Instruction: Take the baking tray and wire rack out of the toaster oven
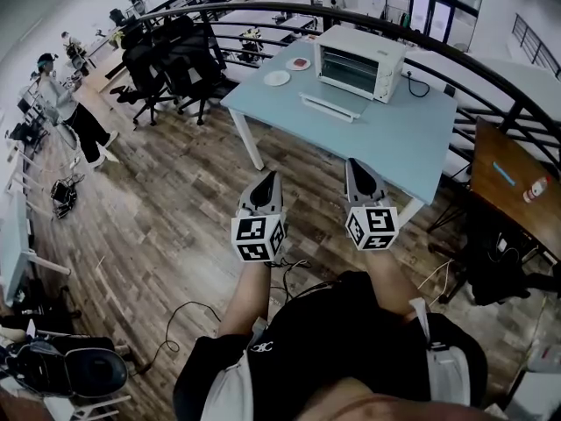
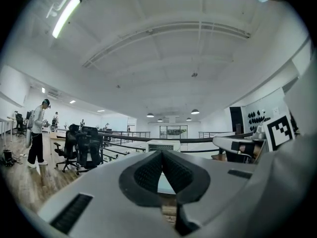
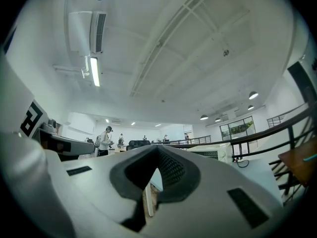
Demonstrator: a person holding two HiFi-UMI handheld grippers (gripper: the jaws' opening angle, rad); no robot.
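Two closed, empty grippers pointing toward a toaster oven across the room

The left gripper [image 1: 268, 179] and the right gripper [image 1: 356, 165] are hovering side by side above the wooden floor [image 1: 166, 209], each with its jaws pressed together and nothing between them. The white toaster oven [image 1: 359, 60] is sitting well ahead on the light blue table [image 1: 394, 143], its door [image 1: 331, 106] hanging open; its inside is too small to make out.

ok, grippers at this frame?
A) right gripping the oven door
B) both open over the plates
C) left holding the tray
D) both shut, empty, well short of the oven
D: the left gripper and right gripper have their jaws together with nothing between them, well short of the toaster oven.
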